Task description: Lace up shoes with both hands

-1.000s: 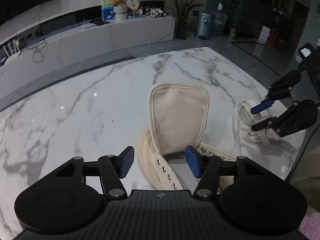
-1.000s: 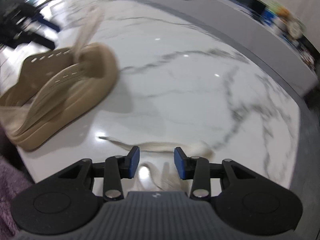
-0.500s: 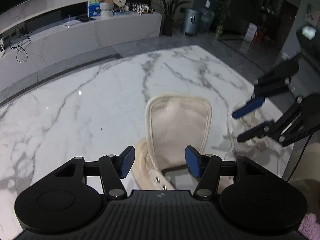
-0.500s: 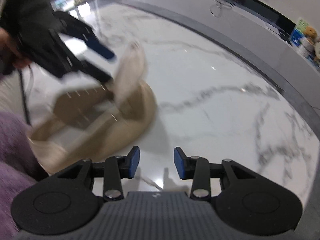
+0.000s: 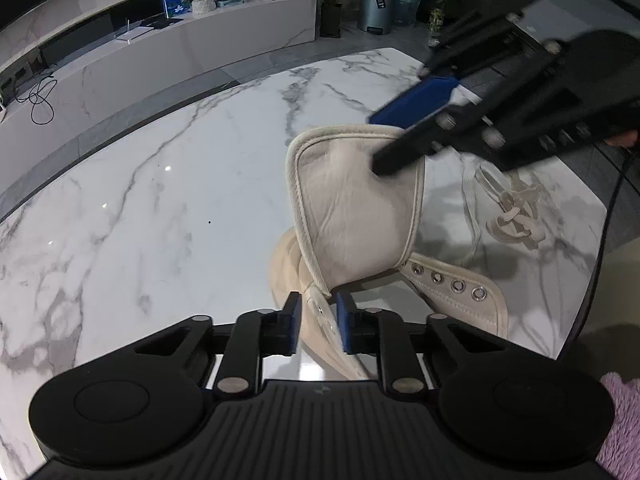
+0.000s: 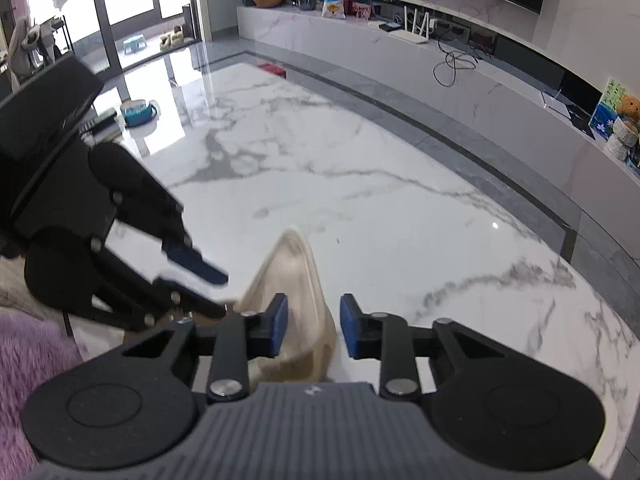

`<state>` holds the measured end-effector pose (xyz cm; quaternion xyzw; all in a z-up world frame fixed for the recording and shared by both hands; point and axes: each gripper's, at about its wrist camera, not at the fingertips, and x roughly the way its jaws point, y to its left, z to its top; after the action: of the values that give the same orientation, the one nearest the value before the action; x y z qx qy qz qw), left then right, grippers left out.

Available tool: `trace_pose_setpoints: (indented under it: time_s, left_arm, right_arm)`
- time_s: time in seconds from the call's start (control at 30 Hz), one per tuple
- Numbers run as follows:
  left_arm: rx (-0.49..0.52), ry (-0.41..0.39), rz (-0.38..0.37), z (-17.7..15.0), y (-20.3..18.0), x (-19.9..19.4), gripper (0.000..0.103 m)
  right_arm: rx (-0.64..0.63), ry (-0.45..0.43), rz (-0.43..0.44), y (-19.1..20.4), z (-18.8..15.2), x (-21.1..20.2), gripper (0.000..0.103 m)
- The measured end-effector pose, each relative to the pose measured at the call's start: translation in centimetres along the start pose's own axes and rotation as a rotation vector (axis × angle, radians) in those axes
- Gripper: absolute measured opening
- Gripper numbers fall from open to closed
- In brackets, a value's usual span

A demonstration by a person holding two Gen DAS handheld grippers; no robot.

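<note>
A cream high-top shoe lies on the white marble table with its tongue standing up. My left gripper is low over the shoe. Its jaws are closing with the left eyelet flap between the pads, and a thin gap still shows. My right gripper reaches in from the right and is also closing. The blurred tongue sits between its pads, clear of the right one. The loose cream lace is heaped on the table right of the shoe.
The table's edge runs close behind the lace on the right. A purple fleece sleeve shows at the lower corner. A thin black cable hangs from the right gripper. A low marble bench stands beyond the table.
My left jaws have narrowed around the left eyelet flap. My right gripper has left the lace by the table edge, swung up to the tongue, and narrowed its jaws.
</note>
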<state>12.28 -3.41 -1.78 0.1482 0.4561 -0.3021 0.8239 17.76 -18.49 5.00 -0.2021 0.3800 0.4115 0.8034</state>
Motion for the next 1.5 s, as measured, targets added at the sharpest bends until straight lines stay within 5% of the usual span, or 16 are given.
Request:
trace_pose_setpoints:
  time_s: [0.23, 0.67, 0.83, 1.0, 1.3, 1.5]
  left_arm:
    - [-0.062, -0.016, -0.034, -0.5, 1.3, -0.2, 0.015]
    - [-0.088, -0.047, -0.022, -0.7, 1.2, -2.3, 0.016]
    - [-0.12, -0.07, -0.043, -0.7, 1.3, -2.9, 0.027]
    - [-0.066, -0.019, -0.028, -0.9, -0.2, -1.7, 0.042]
    - [-0.016, 0.067, 0.025, -2.2, -1.6, 1.0, 0.041]
    - [0.017, 0.098, 0.046, -2.6, -2.3, 1.6, 0.039]
  right_arm:
    - [-0.056, -0.014, 0.063, 1.3, 0.1, -0.4, 0.005]
    - [-0.212, 0.115, 0.176, 7.0, -3.7, 0.3, 0.004]
    - [-0.278, 0.167, 0.178, 8.6, -4.9, 2.0, 0.004]
    - [-0.329, 0.219, 0.17, 9.5, -5.6, 3.4, 0.004]
    - [-0.341, 0.233, 0.151, 9.7, -6.1, 3.9, 0.006]
    - [-0.29, 0.17, 0.136, 8.5, -5.8, 1.1, 0.007]
